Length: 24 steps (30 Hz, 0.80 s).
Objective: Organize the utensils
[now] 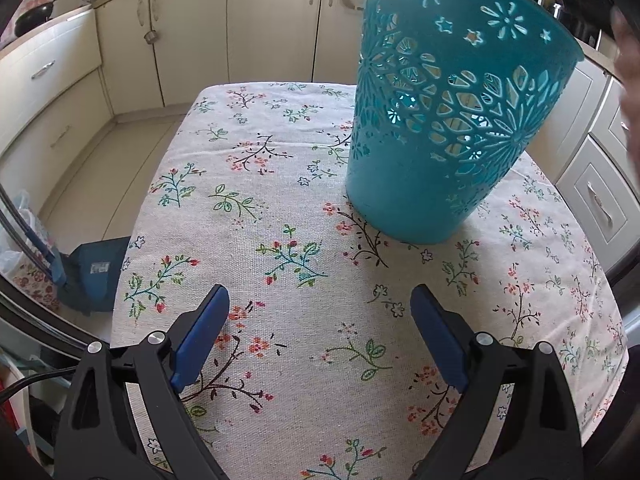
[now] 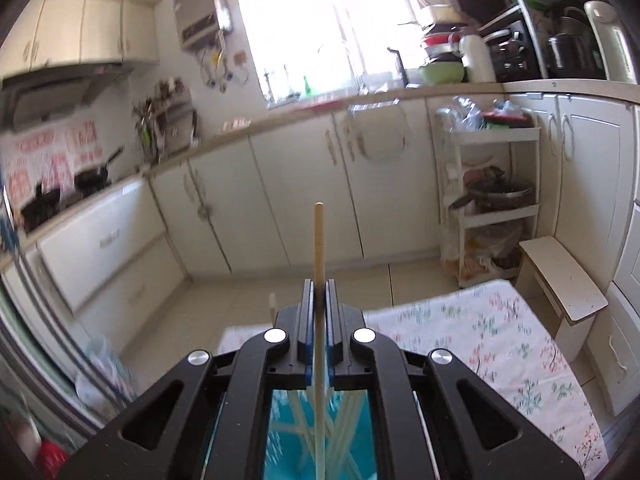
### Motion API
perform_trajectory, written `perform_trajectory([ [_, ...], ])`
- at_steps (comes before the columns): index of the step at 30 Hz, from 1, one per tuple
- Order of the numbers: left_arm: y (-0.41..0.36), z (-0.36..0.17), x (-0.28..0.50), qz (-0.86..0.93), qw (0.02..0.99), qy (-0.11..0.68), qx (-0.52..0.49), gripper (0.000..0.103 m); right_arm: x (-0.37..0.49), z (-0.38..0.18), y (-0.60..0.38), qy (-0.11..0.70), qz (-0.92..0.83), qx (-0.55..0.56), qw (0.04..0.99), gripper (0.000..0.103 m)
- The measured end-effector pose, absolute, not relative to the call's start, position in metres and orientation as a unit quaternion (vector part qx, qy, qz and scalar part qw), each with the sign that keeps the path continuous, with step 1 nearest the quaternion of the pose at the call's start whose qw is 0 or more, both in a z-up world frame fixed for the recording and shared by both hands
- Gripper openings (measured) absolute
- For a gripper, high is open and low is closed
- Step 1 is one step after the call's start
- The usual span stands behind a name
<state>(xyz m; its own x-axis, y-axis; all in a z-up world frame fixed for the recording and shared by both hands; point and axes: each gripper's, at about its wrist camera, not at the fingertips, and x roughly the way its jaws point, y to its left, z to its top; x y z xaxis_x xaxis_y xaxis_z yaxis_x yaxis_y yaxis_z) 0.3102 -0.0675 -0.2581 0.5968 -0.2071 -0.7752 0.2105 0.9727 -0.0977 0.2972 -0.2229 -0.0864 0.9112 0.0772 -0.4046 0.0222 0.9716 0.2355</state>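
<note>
Chopstick (image 2: 319,240): 1 pale wooden stick, clamped between the closed jaws of the right gripper (image 2: 319,286), held up in the air w/ its tip pointing up and away toward the kitchen cabinets (image 2: 304,200). Its lower length runs back under the gripper body, where more pale sticks show blurred over something teal; count there can't be told. A 2nd short pale tip (image 2: 272,304) pokes up just left of the jaws.

Left gripper (image 1: 320,300): jaws wide open, nothing between them, hovering over the desk (image 1: 248,184), which is covered by a floral cloth.

Basket (image 1: 452,112): 1 teal plastic basket w/ cut-out flower pattern, standing upright on the right-far part of the desk, well apart from the left jaws. Contents not visible in the left wrist view.

Room: the cloth's left and far portions are bare, as is the near middle. Desk's left edge drops to tiled floor (image 1: 116,152); 1 blue bag (image 1: 92,276) sits on the floor just beside that edge. Cabinets line the far and left walls, w/ floor between them and the desk. A small white stool (image 2: 560,276) stands near the desk's far right corner.
</note>
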Motion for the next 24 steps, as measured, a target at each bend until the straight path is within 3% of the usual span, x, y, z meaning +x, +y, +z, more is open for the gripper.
perform_trajectory([
  [18, -0.07, -0.262, 0.316, -0.105, 0.889, 0.445, 0.009, 0.09, 0.189, -0.119, -0.239, 0.212, -0.022, 0.089, 0.973, 0.013],
  [24, -0.072, -0.262, 0.315, -0.098, 0.889, 0.447, 0.016, 0.09, 0.192, -0.132, -0.249, 0.245, -0.022, 0.113, 0.963, 0.017],
])
